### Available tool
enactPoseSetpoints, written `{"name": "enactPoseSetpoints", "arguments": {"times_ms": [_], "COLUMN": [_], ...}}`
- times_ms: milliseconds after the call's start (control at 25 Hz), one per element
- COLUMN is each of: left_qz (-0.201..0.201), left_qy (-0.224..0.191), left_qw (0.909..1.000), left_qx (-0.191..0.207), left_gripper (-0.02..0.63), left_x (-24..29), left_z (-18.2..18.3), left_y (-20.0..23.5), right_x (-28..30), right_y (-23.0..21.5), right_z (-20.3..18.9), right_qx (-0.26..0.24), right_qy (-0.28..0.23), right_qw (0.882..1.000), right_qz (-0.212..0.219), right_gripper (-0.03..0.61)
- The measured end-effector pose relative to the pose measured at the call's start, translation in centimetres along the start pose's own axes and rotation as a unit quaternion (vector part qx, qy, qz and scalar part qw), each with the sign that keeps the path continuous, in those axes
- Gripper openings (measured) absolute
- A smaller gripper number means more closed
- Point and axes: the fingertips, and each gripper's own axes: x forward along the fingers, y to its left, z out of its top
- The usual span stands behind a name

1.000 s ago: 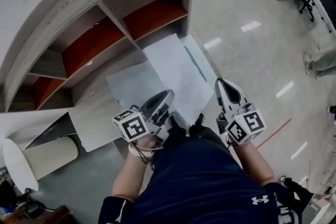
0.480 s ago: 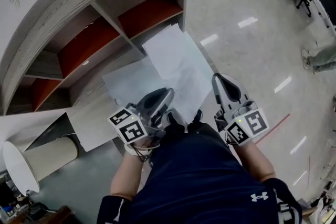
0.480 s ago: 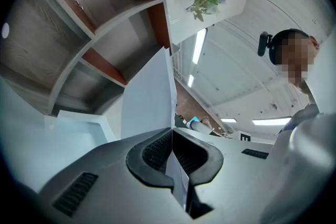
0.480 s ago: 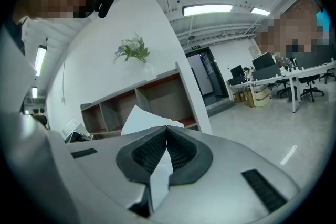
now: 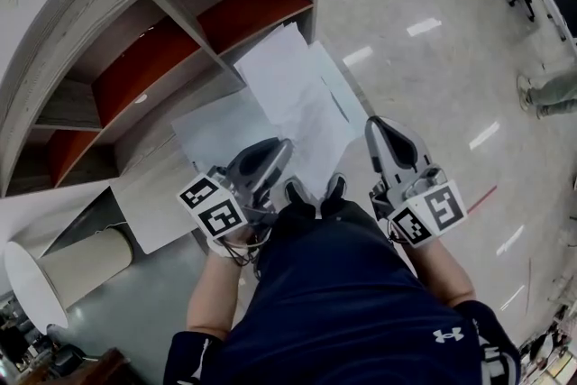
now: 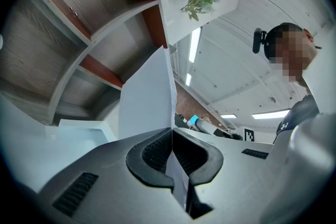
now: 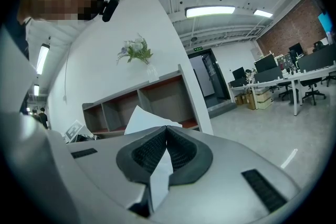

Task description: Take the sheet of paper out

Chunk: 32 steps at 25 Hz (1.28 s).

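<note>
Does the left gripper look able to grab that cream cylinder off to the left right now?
Probably not yet. The left gripper is shut on a sheet of paper, so its jaws are taken. Nothing seems to block the way to the cream cylinder, but it must let go first.

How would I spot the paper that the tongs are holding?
Find the wooden shelf with red backs. In front of it, white paper reaches out from the left tongs and the right tongs. Unlike the paler panel beside it, it is pinched in both shut tongs.
</note>
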Motion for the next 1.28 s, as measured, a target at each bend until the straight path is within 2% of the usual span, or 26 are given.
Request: {"name": "enactPoseSetpoints", "arguments": {"times_ms": [400, 1280], "left_qz": [-0.021, -0.01], "left_qy": [0.0, 0.006], "left_qw": [0.9998, 0.9999], "left_qx": [0.005, 0.012], "left_gripper": [0.015, 0.015], "left_x": [-0.09, -0.17], "left_z": [0.25, -0.16], "left_y": [-0.31, 0.02], "right_x": [-0.11, -0.04], "right_y": [0.01, -0.29], "right_z": [0.09, 0.22], "right_qx": [-0.004, -0.005], "right_qy": [0.0, -0.003], "right_qw": [1.0, 1.0], "right_qz": [0.002, 0.004], "right_gripper": [0.012, 0.012]}}
